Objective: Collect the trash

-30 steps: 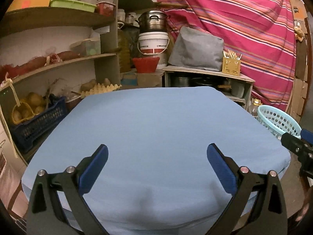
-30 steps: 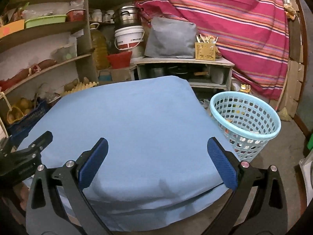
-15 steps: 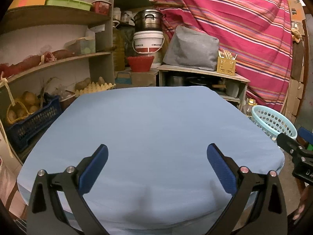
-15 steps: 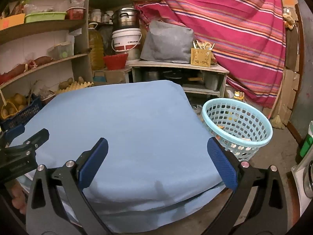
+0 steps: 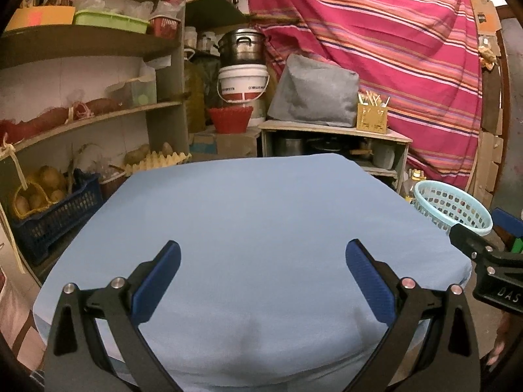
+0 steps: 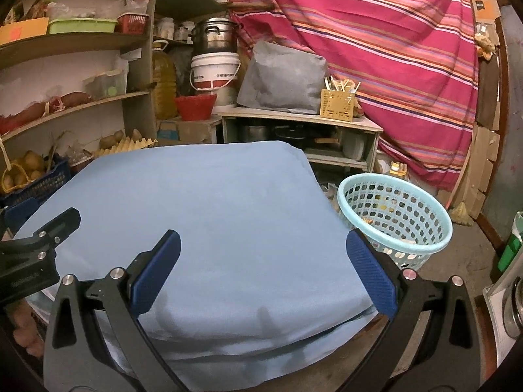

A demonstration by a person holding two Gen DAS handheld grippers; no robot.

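A light blue perforated basket (image 6: pixel 394 219) stands on the floor to the right of the table, with a few small scraps inside; it also shows in the left wrist view (image 5: pixel 452 207). A table under a light blue cloth (image 5: pixel 261 228) fills the middle of both views, and I see no trash on it. My left gripper (image 5: pixel 263 261) is open and empty above the cloth's near edge. My right gripper (image 6: pixel 263 261) is open and empty above the table's near right corner, left of the basket. Each gripper's body shows at the edge of the other view.
Wooden shelves (image 5: pixel 98 117) with tubs, a dark blue crate of potatoes (image 5: pixel 49 205) and an egg tray line the left. A low wooden cabinet (image 6: pixel 300 121) with a grey bag, a white bucket and a pot stands behind. A striped red cloth (image 6: pixel 392 49) hangs at right.
Both grippers have drawn back and up from the table, so table and basket look smaller and farther. Both jaws stayed open.
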